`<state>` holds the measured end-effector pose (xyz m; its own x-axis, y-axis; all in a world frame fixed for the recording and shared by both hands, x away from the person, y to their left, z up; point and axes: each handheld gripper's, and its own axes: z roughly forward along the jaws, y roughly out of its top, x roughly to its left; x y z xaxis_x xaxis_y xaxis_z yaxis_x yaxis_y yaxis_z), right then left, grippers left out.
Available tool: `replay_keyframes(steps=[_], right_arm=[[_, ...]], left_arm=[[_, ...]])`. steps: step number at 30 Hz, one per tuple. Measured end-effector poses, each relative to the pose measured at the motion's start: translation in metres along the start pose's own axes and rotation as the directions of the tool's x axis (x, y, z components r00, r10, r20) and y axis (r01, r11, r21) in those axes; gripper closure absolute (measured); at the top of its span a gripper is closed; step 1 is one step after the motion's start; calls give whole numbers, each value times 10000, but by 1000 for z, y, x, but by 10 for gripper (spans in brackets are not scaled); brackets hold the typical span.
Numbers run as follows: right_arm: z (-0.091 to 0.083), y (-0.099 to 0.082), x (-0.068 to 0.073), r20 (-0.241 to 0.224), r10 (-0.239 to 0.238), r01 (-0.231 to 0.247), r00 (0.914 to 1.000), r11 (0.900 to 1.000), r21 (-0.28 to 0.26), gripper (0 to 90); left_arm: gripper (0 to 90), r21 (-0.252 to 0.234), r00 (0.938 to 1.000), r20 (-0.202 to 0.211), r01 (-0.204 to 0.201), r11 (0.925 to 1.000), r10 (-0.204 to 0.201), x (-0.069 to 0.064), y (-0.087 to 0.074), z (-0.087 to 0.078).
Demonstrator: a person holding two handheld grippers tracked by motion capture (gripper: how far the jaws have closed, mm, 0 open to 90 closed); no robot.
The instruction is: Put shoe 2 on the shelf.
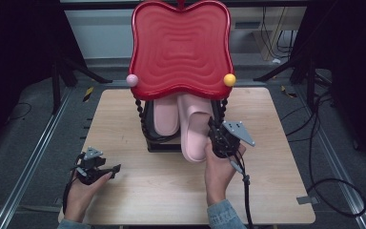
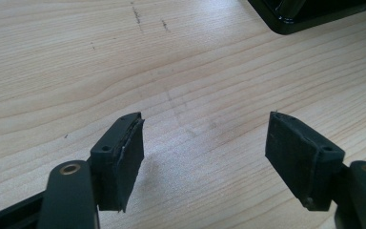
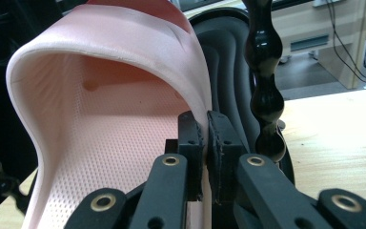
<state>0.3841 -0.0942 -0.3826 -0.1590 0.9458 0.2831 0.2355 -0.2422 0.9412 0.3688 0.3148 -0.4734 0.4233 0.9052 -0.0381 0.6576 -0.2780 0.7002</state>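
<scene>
Two pink slippers lie on the black lower shelf of a small rack with a red wavy top tray (image 1: 181,47). The right slipper (image 1: 193,129) sticks out toward me over the table. My right gripper (image 1: 215,138) is shut on that slipper's right side wall. In the right gripper view the pads (image 3: 206,129) pinch the thin pink wall of the slipper (image 3: 109,119), whose strap arches above. The left slipper (image 1: 165,117) lies further under the tray. My left gripper (image 1: 114,169) rests low over the table's front left, its jaws (image 2: 205,148) open over bare wood.
The rack has black beaded posts (image 3: 266,81) beside the held slipper, and a pink ball (image 1: 132,80) and a yellow ball (image 1: 229,79) at the tray's corners. Its black base (image 2: 305,14) lies ahead of the left gripper. The wooden table (image 1: 171,191) is bordered by dark floor with cables.
</scene>
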Motion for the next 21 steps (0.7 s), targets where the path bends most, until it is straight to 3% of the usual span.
replay_keyframes(steps=[14,21], right_arm=[[10,-8,4,776,-105,102,9969,9999,42,850],[17,-9,2,1346,-401,369,9901,9990,264,843]], left_arm=[[286,-52,10000,83,38,10000,-38,-1,1,0],[287,-1,9999,115,-48,10000,48,-4,1,1]])
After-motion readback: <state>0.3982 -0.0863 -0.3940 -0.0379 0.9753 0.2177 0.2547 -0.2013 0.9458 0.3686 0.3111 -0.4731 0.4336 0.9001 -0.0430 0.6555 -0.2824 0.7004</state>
